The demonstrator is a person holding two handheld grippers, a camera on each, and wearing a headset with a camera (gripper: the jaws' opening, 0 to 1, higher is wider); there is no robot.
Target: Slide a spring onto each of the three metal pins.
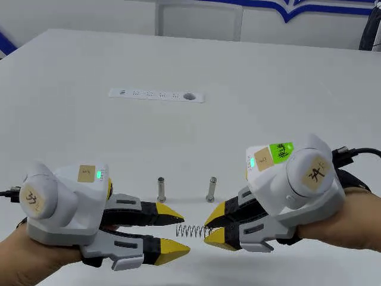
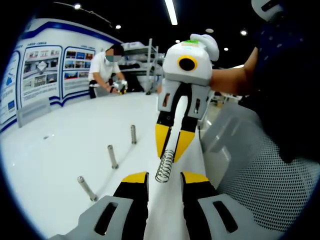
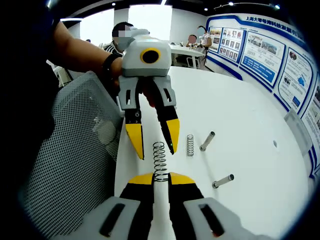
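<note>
Poster: Spring [image 1: 190, 230] anyone? Where's it sitting right now?

Reply: lol, lying level between the two sets of tongs. Right tongs [image 1: 214, 225] are pinched tight on one end; left tongs [image 1: 186, 232] gape wide with the free end just inside their tips, touching or not I can't tell. Pins [image 1: 161, 189] stand upright on the tabletop [image 1: 89, 131] just beyond both sets of tips, apart from the spring.
</note>
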